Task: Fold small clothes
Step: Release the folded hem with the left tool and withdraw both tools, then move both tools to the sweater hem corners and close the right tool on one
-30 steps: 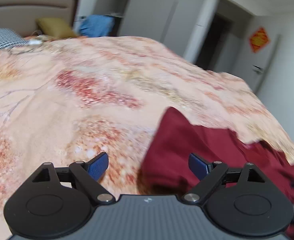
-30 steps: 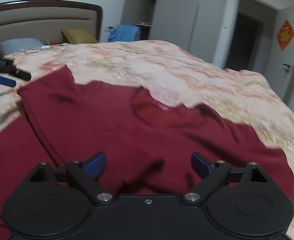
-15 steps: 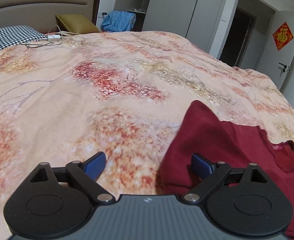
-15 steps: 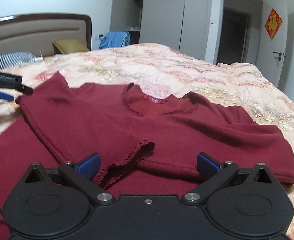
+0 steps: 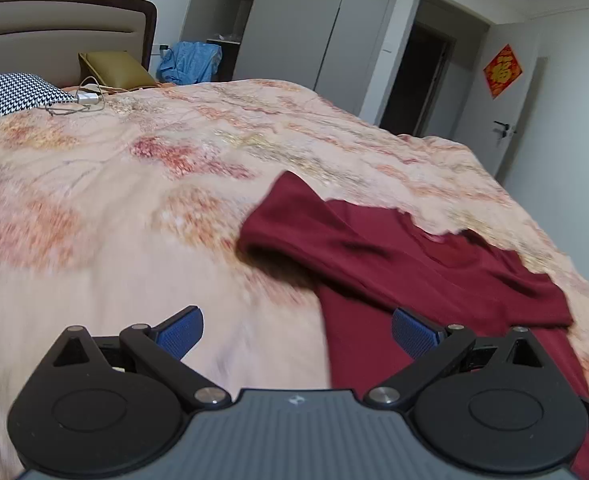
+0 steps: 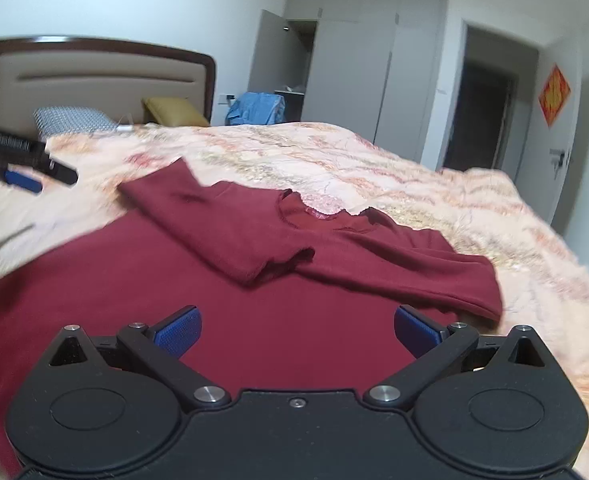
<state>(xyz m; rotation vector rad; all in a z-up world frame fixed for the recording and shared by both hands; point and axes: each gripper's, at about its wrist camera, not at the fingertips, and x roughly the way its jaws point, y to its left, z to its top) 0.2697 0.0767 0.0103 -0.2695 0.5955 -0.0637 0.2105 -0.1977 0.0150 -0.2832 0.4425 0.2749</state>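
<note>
A dark red long-sleeved shirt lies flat on the floral bedspread, collar away from me. Its left sleeve is folded across the chest; the right sleeve lies folded along the right side. My right gripper is open and empty above the shirt's lower body. My left gripper is open and empty above the bedspread at the shirt's left edge. The left gripper also shows at the left edge of the right wrist view.
A headboard, a checked pillow and a mustard cushion are at the bed's far end. A charger and cable lie near the pillow. Blue cloth, wardrobes and a doorway stand beyond the bed.
Both grippers have drawn back and up from the shirt, staying open. The left sleeve, blurred a second ago, now lies still across the chest.
</note>
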